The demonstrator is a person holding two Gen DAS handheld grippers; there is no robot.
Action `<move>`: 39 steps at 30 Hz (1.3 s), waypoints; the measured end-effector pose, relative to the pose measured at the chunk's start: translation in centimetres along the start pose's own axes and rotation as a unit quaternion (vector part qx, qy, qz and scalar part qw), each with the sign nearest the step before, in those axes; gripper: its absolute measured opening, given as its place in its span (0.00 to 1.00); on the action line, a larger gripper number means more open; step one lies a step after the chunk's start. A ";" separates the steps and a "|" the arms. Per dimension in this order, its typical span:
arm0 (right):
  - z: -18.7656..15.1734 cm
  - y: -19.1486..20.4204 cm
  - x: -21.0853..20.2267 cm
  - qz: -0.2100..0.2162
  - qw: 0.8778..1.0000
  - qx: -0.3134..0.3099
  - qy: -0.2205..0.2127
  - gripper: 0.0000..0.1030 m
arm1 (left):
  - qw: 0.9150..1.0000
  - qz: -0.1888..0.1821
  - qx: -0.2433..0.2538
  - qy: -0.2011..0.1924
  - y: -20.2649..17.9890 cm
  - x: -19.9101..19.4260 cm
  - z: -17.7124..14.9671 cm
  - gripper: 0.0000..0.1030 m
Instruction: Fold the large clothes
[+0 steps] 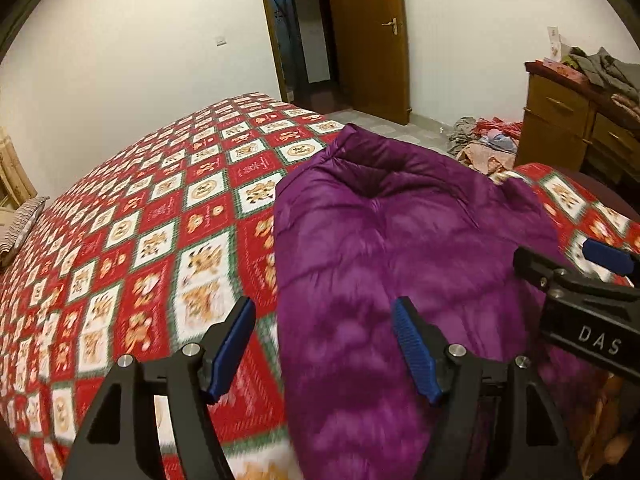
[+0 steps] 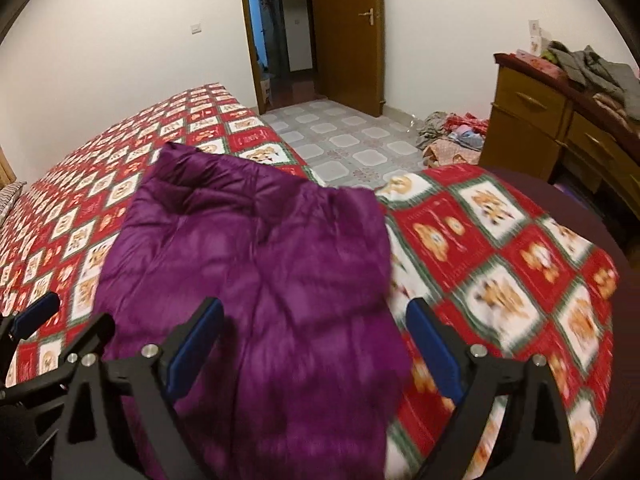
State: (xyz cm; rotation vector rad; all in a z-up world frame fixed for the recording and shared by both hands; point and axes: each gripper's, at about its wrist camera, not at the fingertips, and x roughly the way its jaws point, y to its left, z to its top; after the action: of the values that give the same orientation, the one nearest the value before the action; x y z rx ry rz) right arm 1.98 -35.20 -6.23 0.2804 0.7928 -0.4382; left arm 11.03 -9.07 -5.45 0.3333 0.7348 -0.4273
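Held wide apart above the bed, the left gripper [image 1: 324,350], black with blue ribbed pads, pinches nothing in the left wrist view: one finger hangs over the red, white and green patchwork bedspread [image 1: 152,216] and the other over the purple quilted puffer jacket [image 1: 400,248], so the jacket's left edge runs up between them. That jacket lies spread on the bedspread, toward the side of the bed nearest the floor, with its darker collar end pointing at the far wall. At the right edge of this view the right gripper [image 1: 576,268] reaches in over the jacket's right side, its black body marked with white letters; from here I cannot tell whether it touches the cloth. Beyond the bed stand a brown wooden door [image 1: 368,40], open, a wooden chest of drawers [image 1: 568,120] with clothes heaped on top, and a loose pile of clothes on the tiled floor [image 1: 488,140]. In the right wrist view, the right gripper [image 2: 316,350] is likewise spread and empty, one finger over the jacket [image 2: 256,264] and the other over the bedspread [image 2: 500,240], the jacket's right edge between them. The left gripper [image 2: 44,332] shows at the lower left edge, beside the jacket's left side. The near part of the cloth is blurred in both views.
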 end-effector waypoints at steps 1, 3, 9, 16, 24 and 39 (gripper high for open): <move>-0.3 0.0 -0.7 -0.002 1.000 0.001 -0.004 0.92 | 1.000 -0.001 0.002 -0.007 0.1 -1.0 -0.5 0.69; -1.1 0.0 -2.6 -0.003 1.000 0.004 -0.018 0.92 | 1.000 -0.001 0.000 -0.016 0.4 -2.6 -1.4 0.69; -3.2 1.1 -6.6 -0.003 0.999 -0.002 -0.043 0.92 | 1.000 -0.011 -0.015 -0.025 0.7 -6.6 -3.6 0.70; -4.9 2.4 -10.8 -0.008 0.997 -0.026 -0.076 0.94 | 0.998 -0.005 -0.026 -0.053 1.8 -11.1 -5.8 0.71; -7.6 3.0 -14.8 -0.010 0.994 -0.036 -0.101 0.96 | 0.996 -0.006 -0.059 -0.071 3.6 -14.7 -7.7 0.71; -9.7 3.6 -21.5 -0.019 0.982 -0.051 -0.182 0.98 | 0.986 -0.017 -0.072 -0.147 3.9 -22.3 -9.2 0.73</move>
State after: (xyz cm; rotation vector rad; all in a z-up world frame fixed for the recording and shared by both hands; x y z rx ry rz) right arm -15.60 -22.31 3.38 0.0849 0.4598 -0.4673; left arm -7.10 4.04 4.33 0.1180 0.4792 -0.4423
